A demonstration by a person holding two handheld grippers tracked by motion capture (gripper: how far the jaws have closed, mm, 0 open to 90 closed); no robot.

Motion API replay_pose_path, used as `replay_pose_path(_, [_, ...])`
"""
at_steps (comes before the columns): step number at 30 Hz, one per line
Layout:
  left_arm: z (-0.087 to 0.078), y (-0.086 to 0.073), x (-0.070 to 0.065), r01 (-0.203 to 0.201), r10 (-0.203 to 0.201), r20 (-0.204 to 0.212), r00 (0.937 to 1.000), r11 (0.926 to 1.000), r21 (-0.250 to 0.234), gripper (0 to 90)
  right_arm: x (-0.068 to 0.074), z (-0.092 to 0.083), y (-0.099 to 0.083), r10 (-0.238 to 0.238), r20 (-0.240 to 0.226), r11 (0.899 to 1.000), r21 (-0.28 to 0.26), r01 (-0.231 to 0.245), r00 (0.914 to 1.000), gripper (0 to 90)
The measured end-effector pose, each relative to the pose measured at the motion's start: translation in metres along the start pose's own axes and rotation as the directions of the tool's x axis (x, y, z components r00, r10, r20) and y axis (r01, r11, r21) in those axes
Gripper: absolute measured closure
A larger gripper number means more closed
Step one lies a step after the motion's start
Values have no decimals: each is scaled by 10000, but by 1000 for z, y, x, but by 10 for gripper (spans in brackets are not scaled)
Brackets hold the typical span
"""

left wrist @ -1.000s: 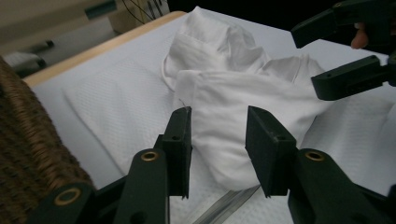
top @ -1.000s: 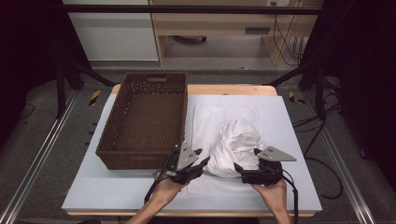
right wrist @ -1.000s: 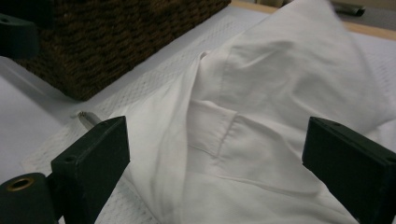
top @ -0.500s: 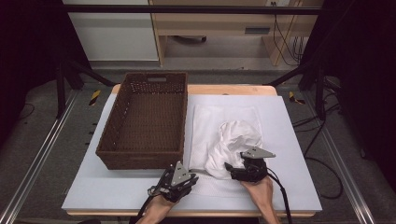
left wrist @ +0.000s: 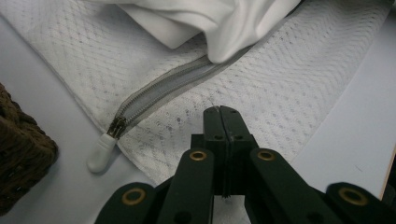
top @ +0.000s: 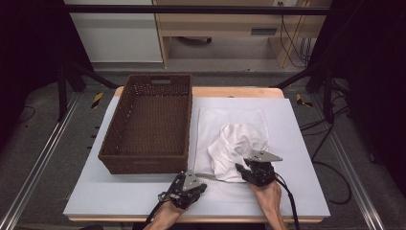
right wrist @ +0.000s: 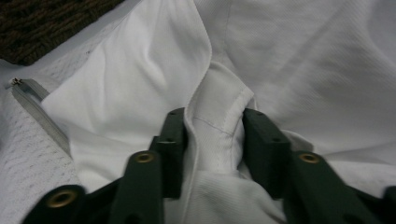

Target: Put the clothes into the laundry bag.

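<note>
Since half a second ago the left gripper [top: 187,184] has edged a little right and forward along the near edge, while the right gripper [top: 256,171] has slid a touch left into the near fold of the shirt [top: 238,143].

Nearest, the left gripper [left wrist: 223,116] has its jaws pressed flat together over the mesh bag [left wrist: 261,88], and whether a pinch of mesh lies between them is hard to tell from this angle. Just beyond, the zip [left wrist: 159,93] runs open from its white pull [left wrist: 100,151] up under the shirt's edge.

The right gripper [right wrist: 214,130] stands partly open with a thick seamed fold of shirt [right wrist: 327,60] bunched between its jaws, closing on it but not yet tight. The shirt lies heaped on the bag [top: 210,122], right of the basket [top: 151,127], which sits farther back and to the left on the mat [top: 297,143].

To do this well, the right jaws should close fully on the seam, not on loose cloth, before pulling. The left should hold the bag down near the zip mouth so that the mesh does not drag along, and keep clear of the pull.
</note>
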State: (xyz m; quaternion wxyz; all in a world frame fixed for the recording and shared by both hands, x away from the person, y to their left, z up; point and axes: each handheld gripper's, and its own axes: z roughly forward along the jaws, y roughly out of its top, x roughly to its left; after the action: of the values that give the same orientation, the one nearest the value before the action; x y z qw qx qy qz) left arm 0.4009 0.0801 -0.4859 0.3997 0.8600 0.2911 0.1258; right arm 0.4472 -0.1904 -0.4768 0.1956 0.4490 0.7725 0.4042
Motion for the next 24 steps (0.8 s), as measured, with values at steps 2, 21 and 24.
replay_pose_path(2, [0,0,-1,-100,100,-112,9999,9999,2,894,-3,-3,1,102,4,9999,-36,-102,9999,771])
replay_pose_path(21, [-2,0,-10,-894,909,-817,9925,9958,215,819,-55,-27,-12,109,2029,9997,181,-149,9791,708])
replay_pose_path(24, [-2,1,-9,-859,873,-696,9937,9960,237,823,-53,-43,-7,230,2007,9993,-331,-167,9794,589])
